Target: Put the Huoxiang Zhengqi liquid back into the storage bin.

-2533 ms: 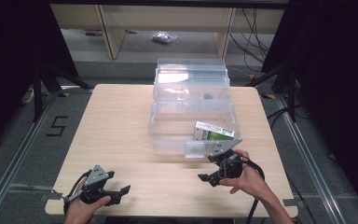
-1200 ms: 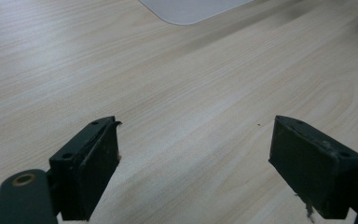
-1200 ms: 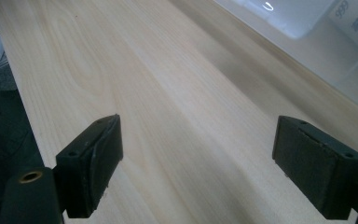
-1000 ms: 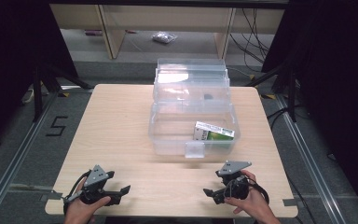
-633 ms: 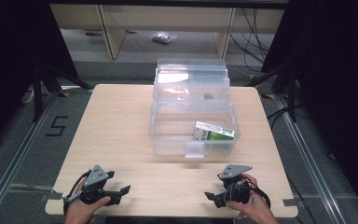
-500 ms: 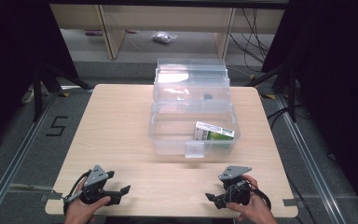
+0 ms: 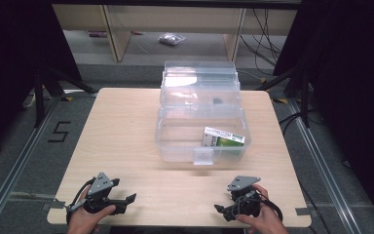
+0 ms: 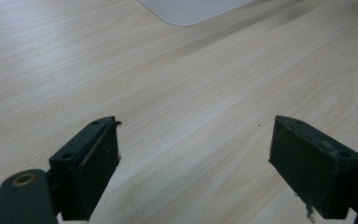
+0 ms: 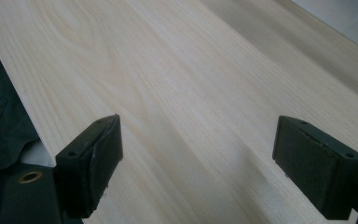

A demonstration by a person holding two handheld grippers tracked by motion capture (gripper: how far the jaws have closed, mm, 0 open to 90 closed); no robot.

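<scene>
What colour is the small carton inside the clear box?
Green and white carton, best in the high view.

High view looks forward and down on the whole table (image 7: 126,126); both gripper views skim the same wood closely between parted fingers (image 8: 91,168).

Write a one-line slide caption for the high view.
Green box lies inside the clear bin; left gripper and right gripper rest open at the table's near edge.

Left claw (image 7: 126,200) and right claw (image 7: 220,209) both gape, hand-held.
</scene>
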